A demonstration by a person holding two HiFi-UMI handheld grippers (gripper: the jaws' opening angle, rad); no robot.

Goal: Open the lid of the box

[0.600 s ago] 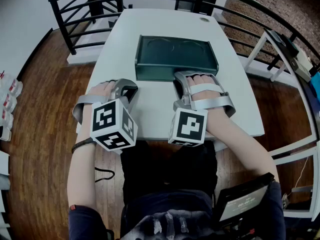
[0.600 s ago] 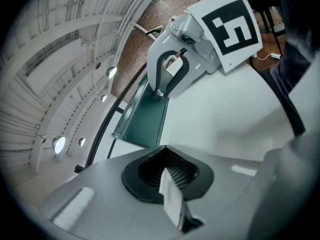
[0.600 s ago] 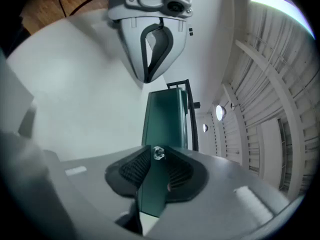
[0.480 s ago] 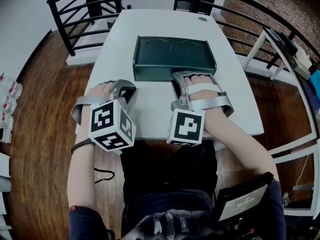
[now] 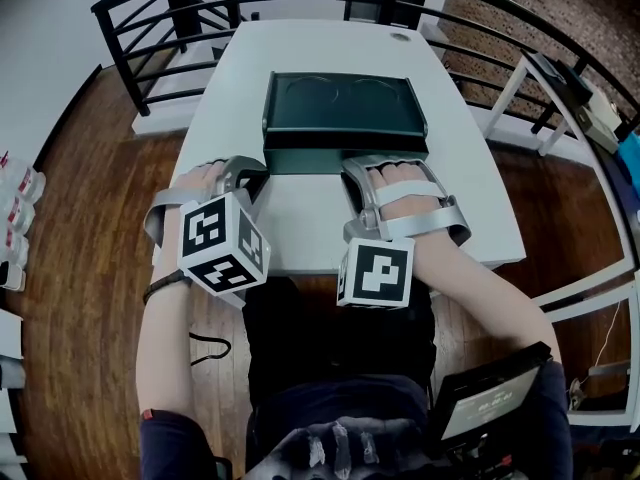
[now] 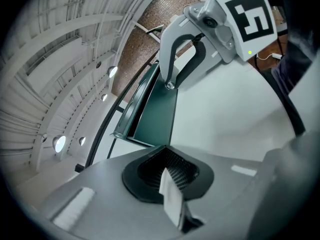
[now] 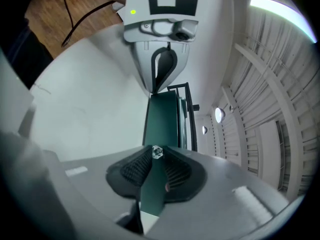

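A dark green box (image 5: 345,108) lies on the white table (image 5: 300,233). Its lid (image 7: 162,119) is raised a little at the front, and a dark gap shows under it (image 6: 131,130). My right gripper (image 5: 385,160) is shut on the lid's front edge, and the green edge runs between its pads beside a small clear knob (image 7: 157,152). My left gripper (image 5: 250,173) is shut on nothing, with its tips at the box's front left corner. Whether they touch the box is unclear. Each gripper shows in the other's view: the right gripper (image 6: 170,85) and the left gripper (image 7: 154,90).
A black railing (image 5: 160,8) runs round the table's far side and left. A small round object (image 5: 400,36) sits at the table's far edge. A white frame (image 5: 560,98) stands to the right. A dark screen (image 5: 490,398) is at the person's lap, bottom right.
The lid's front edge has come up with my right gripper, which drew slightly back toward me. The left gripper stayed at the box's front left corner.
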